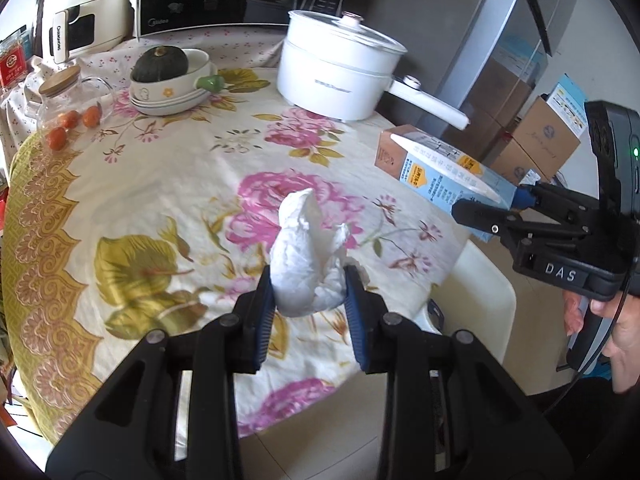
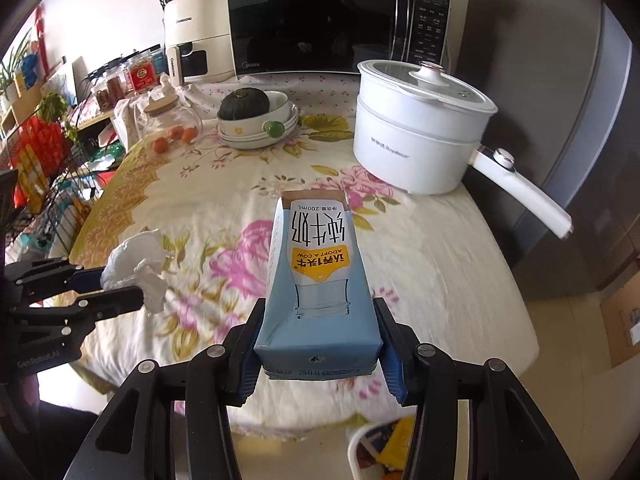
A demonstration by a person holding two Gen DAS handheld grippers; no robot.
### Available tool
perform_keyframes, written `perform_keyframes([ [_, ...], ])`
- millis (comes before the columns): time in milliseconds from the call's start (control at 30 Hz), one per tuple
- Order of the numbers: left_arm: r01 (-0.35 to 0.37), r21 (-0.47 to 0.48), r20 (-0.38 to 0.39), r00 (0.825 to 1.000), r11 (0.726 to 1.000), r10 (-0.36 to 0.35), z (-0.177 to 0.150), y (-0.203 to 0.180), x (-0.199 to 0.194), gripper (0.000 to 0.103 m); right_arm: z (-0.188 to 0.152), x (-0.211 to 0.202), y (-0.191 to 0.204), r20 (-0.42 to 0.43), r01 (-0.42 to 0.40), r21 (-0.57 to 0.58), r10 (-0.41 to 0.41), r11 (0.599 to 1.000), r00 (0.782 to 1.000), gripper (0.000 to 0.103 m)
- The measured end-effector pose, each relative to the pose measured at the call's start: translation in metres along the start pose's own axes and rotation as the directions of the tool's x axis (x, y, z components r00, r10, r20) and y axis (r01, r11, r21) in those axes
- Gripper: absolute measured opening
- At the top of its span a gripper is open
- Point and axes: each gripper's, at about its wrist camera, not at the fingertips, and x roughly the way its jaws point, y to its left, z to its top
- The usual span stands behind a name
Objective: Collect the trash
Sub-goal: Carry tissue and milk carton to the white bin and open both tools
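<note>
My left gripper [image 1: 310,284] is shut on a crumpled white tissue [image 1: 306,260] and holds it above the floral tablecloth [image 1: 160,208]. The tissue also shows in the right wrist view [image 2: 136,268], held in the left gripper [image 2: 132,284] at the left. My right gripper [image 2: 318,332] is shut on a light blue milk carton [image 2: 316,280] and holds it above the table near its front edge. The carton [image 1: 440,168] and the right gripper [image 1: 492,208] also show in the left wrist view at the right.
A white electric pot [image 2: 420,132] with a long handle stands at the back right. Stacked bowls with a dark squash [image 2: 256,120], a glass jar and small oranges [image 2: 176,136] stand at the back left. A microwave [image 2: 328,20] stands behind. A white bin's rim [image 2: 372,440] shows below the table edge.
</note>
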Motion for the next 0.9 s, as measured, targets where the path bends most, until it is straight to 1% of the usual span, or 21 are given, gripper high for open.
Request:
perform_keyframes([
  [233, 0.065, 0.006, 0.0, 0.998, 0.998, -0.065, -0.012, -0.023, 0.004, 0.035, -0.044, -0.023, -0.015, 0.025, 0.052, 0.014, -0.052, 0.999, 0.998, 0.051],
  [433, 0.119, 0.022, 0.0, 0.993, 0.993, -0.119, -0.022, -0.042, 0.007, 0.035, -0.077, -0.033, -0.035, -0.003, 0.1, 0.044, -0.1, 0.994, 0.995, 0.051],
  [600, 0.115, 0.087, -0.018, 0.993, 0.99, -0.114, -0.026, -0.065, 0.017, 0.035, -0.112, -0.036, -0.061, -0.056, 0.135, 0.092, -0.131, 0.987, 0.99, 0.051],
  [767, 0.146, 0.142, -0.045, 0.989, 0.979, -0.14, -0.03, -0.095, 0.031, 0.035, -0.146, -0.036, -0.09, -0.113, 0.179, 0.134, -0.165, 0.975, 0.98, 0.051],
  [900, 0.174, 0.195, -0.078, 0.984, 0.965, -0.161, -0.036, -0.124, 0.045, 0.035, -0.165, -0.038, -0.11, -0.145, 0.21, 0.172, -0.186, 0.962, 0.972, 0.051],
])
